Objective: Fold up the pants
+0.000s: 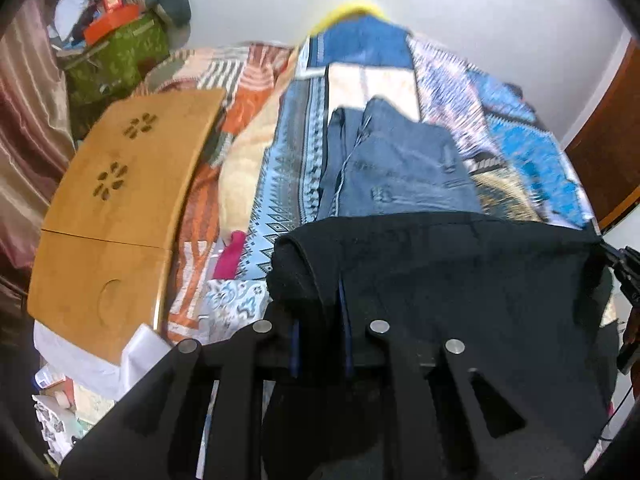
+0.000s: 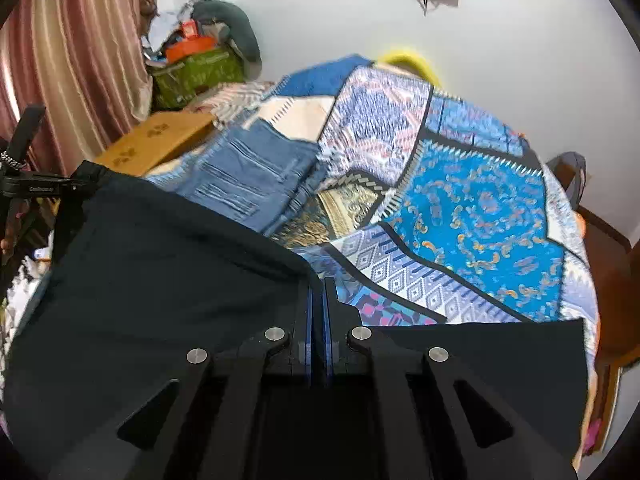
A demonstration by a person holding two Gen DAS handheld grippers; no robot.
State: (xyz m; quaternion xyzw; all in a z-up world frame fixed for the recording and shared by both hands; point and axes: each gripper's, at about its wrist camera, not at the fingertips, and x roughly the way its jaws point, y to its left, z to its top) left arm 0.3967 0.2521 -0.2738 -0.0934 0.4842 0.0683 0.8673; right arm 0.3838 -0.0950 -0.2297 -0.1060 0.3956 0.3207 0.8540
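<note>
White wall backs a bed (image 2: 480, 208) covered in a blue patchwork quilt, with a curtain (image 2: 72, 60) at the left and a wooden door frame (image 1: 608, 152) at the right. Largest risk, as I judge it: the black pants (image 1: 460, 280) hang stretched between the two grippers above the bed's near side, and a slack or uneven pull could let one corner slide free, so the fold lands crooked.

Left hand-held gripper (image 1: 320, 292) is clenched on a bunched corner of the pants. Right hand-held gripper (image 2: 319, 292) is pinched tight on the opposite corner at the cloth's edge, where little fabric sits between the jaws; that thin bite looks the likelier one to slip.

Folded jeans (image 1: 400, 168) lie on the quilt just beyond the black cloth. Laying the pants forward could cover them or drag them askew.

Open room is best to the right, where the quilt is bare out to the bed's edge. To the left a wooden lap tray (image 1: 120, 200) sits on the bedding beside the jeans, and swinging the cloth that way may snag it. Clutter around a green bag (image 2: 200, 72) stands well apart by the curtain.
</note>
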